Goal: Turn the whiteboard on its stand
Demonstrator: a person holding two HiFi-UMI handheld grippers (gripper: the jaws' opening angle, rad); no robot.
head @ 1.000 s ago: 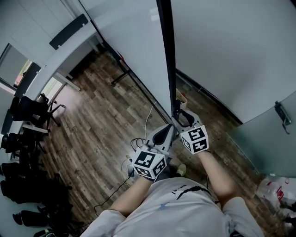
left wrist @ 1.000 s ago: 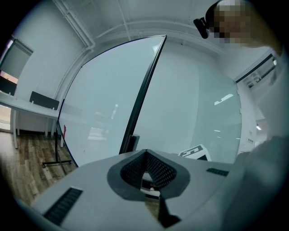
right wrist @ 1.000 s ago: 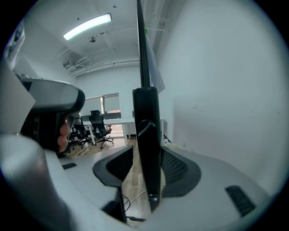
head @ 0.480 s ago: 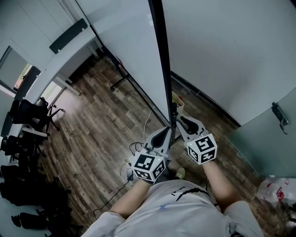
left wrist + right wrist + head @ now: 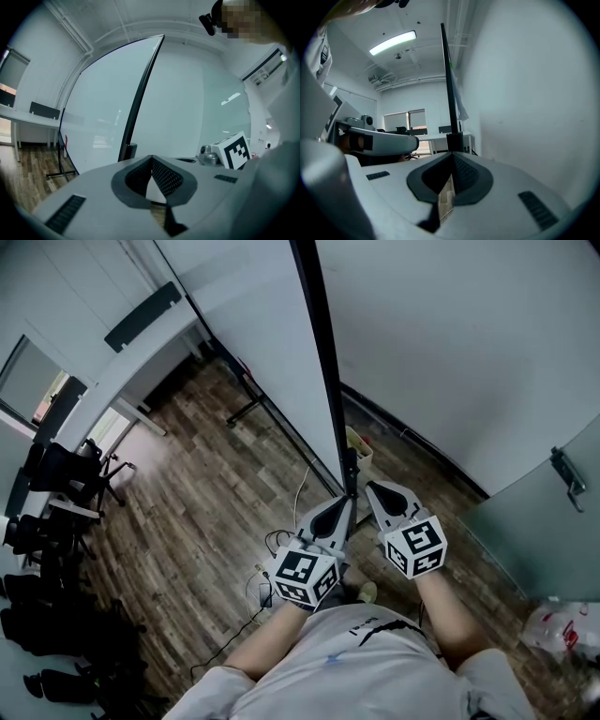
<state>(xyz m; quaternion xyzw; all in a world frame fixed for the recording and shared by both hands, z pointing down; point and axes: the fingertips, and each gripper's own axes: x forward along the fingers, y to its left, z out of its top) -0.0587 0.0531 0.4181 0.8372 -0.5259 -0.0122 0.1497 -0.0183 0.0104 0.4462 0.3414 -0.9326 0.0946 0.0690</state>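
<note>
I am watching the whiteboard (image 5: pixel 267 343) standing edge-on to the person, on its stand on the wooden floor (image 5: pixel 206 502). Both claws are hovering low at its black side frame (image 5: pixel 325 362), one on each side. The left claw (image 5: pixel 151 157) is pinching shut on nothing, and the right claw (image 5: pixel 452 153) is likewise closed and empty.

An office: long desk (image 5: pixel 124 367), swivel chairs (image 5: pixel 58 470), whiteboard (image 5: pixel 253 352).

The light is even, cool and bluish, without hard shadows. Pale glare lies on the whiteboard (image 5: pixel 103 108) ahead of the left gripper (image 5: pixel 151 157). A window (image 5: pixel 47 390) far to its left glows. Both gripper views bend and darken at their edges.
</note>
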